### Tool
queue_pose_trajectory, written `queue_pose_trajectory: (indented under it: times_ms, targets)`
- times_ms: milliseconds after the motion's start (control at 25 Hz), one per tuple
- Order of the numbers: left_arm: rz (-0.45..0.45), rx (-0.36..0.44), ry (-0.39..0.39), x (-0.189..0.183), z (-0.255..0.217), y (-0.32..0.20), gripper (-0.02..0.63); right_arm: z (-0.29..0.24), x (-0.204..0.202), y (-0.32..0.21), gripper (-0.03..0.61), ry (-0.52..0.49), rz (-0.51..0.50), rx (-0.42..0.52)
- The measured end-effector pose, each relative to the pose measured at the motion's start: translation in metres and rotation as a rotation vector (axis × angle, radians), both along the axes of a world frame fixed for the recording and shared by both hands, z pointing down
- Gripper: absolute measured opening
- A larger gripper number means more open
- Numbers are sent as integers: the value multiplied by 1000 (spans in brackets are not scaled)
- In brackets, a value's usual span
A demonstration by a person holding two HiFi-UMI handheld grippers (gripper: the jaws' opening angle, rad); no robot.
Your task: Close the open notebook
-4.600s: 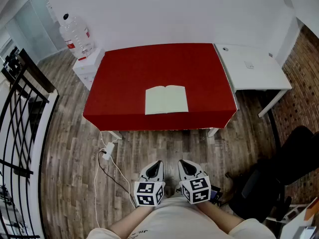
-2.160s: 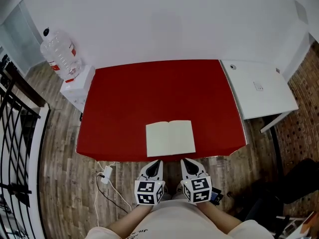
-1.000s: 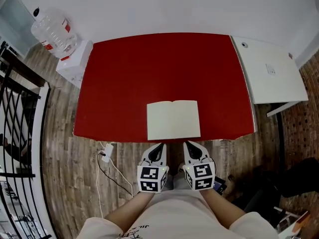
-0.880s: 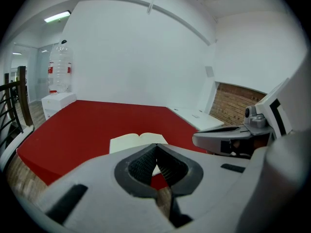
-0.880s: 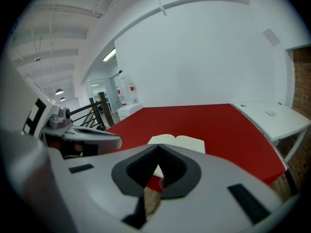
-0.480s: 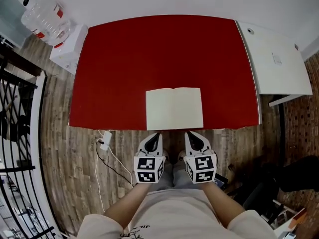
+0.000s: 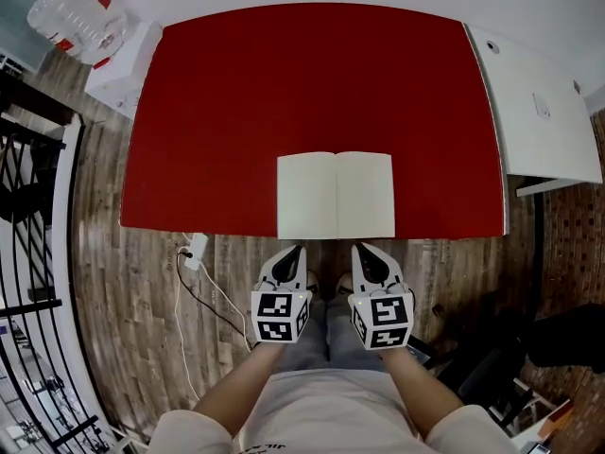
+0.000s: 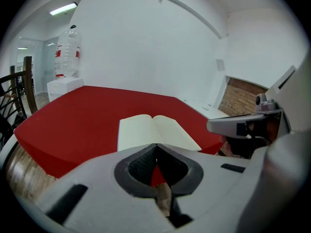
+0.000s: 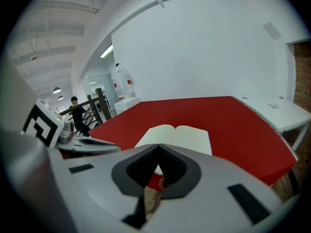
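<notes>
Left gripper (image 7: 298,249), right gripper (image 7: 359,248): jaws together, empty; notebook (image 7: 336,195) open.

Landmark: red table (image 7: 312,83). White desk (image 7: 529,130) sits just beside its right edge. Off its far-left corner is a white cabinet (image 7: 123,69) with a big clear water bottle (image 7: 76,17) on top. Black railing (image 7: 28,253) runs well left of the table. White charger (image 7: 196,250) with cable lies on the wood floor (image 7: 123,329), just off the near-left corner. Dark chair (image 7: 567,334) is off the near-right corner.
</notes>
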State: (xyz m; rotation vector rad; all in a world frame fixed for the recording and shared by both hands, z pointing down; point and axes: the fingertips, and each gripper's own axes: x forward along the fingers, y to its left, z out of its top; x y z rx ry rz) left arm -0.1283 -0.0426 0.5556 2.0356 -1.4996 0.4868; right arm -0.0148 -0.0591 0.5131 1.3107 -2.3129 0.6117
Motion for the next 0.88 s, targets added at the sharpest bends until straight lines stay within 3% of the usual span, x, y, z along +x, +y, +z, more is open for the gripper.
queue_pose_trajectory:
  times_ms: [280,680,880]
  targets:
    - [-37,-62,31,-10,39,5,7,17,-13,3,5,-1,-32,-16]
    - [-97,-175,187,-16,84,8,110,38,-21,5,5,-5,-38,-44]
    - [-127,-223,184,-23,110,7,135,44,-22,6,5,-11,-37,-53]
